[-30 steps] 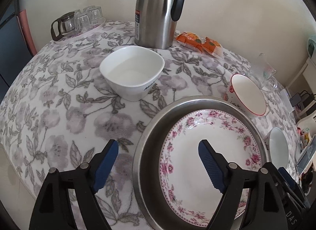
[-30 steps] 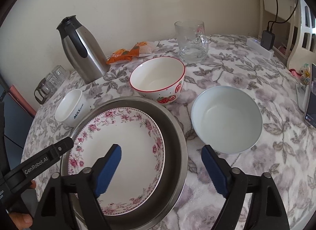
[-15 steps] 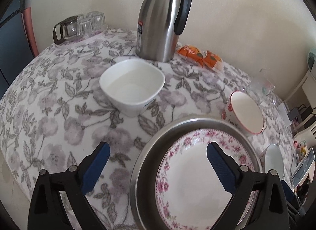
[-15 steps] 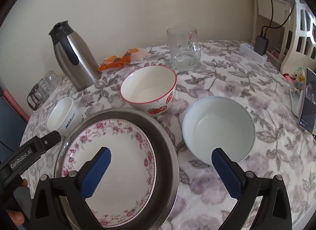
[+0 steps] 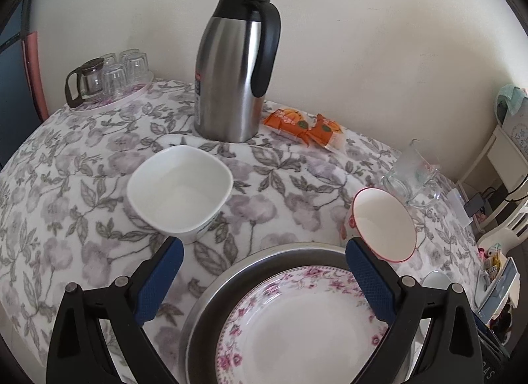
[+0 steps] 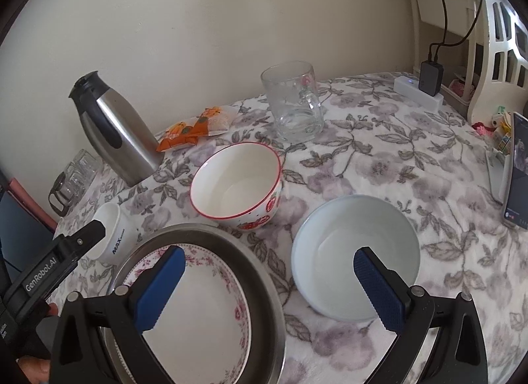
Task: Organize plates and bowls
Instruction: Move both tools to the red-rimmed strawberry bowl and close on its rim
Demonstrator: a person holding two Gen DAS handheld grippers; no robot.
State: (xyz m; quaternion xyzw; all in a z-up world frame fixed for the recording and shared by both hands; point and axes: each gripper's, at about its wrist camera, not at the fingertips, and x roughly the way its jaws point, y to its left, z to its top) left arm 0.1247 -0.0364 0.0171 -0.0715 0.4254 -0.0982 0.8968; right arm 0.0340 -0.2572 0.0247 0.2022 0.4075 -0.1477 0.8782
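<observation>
Both grippers, left (image 5: 264, 280) and right (image 6: 269, 288), hang wide open and empty above the floral plate (image 6: 194, 311); beside it, the strawberry bowl (image 6: 236, 186) risks a knock.

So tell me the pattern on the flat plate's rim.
Pink flowers on the plate; left wrist view.

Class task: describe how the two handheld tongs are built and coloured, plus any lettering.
Both the left tongs and right tongs have black angular arms with silver rivets and textured blue pads. The left one's black side, seen from the right camera, bears white "GenRobot.AI" lettering.
</observation>
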